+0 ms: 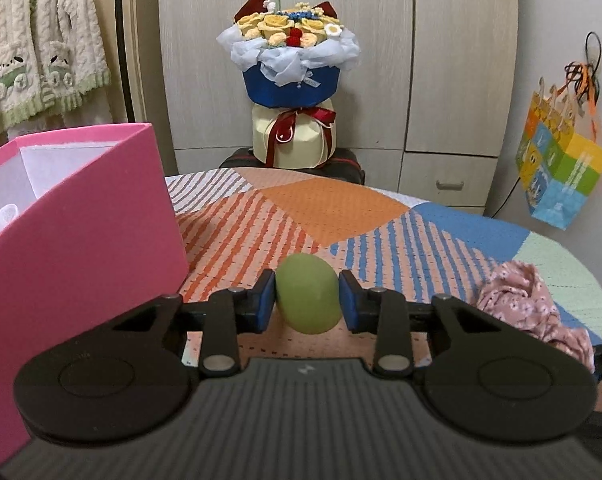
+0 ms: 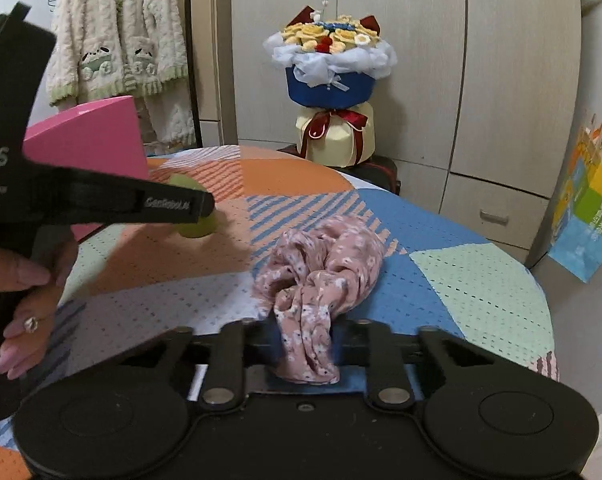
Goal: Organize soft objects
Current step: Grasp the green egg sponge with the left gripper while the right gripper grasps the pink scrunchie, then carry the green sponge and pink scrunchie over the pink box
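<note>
A soft green ball sits between the blue pads of my left gripper, which is shut on it just above the patterned table. The ball also shows in the right wrist view, partly hidden by the left gripper's black finger. My right gripper is shut on one end of a crumpled pink floral cloth that lies on the table. The cloth also shows in the left wrist view at the right. A pink box stands open at the left, close to the ball.
The round table has a colourful patterned cover. A bouquet stands behind the table in front of a wardrobe. A fluffy robe hangs at the back left. A colourful paper bag hangs at the right.
</note>
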{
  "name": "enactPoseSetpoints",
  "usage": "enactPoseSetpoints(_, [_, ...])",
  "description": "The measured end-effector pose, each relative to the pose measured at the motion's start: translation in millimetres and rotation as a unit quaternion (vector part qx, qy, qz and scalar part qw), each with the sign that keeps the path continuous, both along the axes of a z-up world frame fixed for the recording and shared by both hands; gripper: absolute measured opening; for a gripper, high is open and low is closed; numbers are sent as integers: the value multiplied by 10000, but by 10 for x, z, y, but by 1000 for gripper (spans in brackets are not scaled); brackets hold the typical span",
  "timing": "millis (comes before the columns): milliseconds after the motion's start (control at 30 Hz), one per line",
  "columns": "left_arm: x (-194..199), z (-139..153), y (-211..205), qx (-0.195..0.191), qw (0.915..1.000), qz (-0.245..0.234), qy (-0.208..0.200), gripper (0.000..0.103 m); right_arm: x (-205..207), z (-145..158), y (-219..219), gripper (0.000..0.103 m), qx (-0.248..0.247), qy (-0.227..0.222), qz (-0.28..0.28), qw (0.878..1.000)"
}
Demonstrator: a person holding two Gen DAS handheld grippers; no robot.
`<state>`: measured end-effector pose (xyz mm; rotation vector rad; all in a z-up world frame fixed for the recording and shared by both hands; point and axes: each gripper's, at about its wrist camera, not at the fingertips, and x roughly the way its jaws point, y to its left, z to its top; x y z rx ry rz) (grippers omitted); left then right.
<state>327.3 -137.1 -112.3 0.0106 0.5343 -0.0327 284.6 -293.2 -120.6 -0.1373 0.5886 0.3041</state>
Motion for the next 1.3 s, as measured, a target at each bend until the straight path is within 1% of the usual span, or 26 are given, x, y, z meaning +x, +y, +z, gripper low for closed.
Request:
enactPoseSetpoints(67, [-49,28,17,-48,10000,-52,-59,33,-73,13,29,18,-88,-93,1,9999])
enactPoseSetpoints(200, [-182,85,66,-168,9997,-155,-102,33,-190,64,33,17,-8,-128,-26,9999])
enactPoseSetpoints(333, [-352,152,93,-200,9990,-398,-104,33,-334,125,14,17,120,-150,-181,9997])
enactPoseSetpoints(567, [-795,295,189,-389,9955,-824,-259,33,-628,206,59,17,262,-131,-534,9981])
enactPoseSetpoints(833, [-1303,380,352,-611,9887,-1347,-230,33,-1062,279,122,18,546,-236,-856,9946])
enactPoseSetpoints(1033, [-1586,413,502,-762,9834,-1646,-81,33,-1299,272,194,18,671,-177,-1026,9923])
enactPoseSetpoints(1167, [-1763,406,587,-703,9806,-1825,90,33,-1435,253,256,19,741,-53,-1024,9920])
enactPoseSetpoints(1300, [-1954,368,667,-579,9757,-2092,280,33,-1589,211,324,19,756,114,-957,9925])
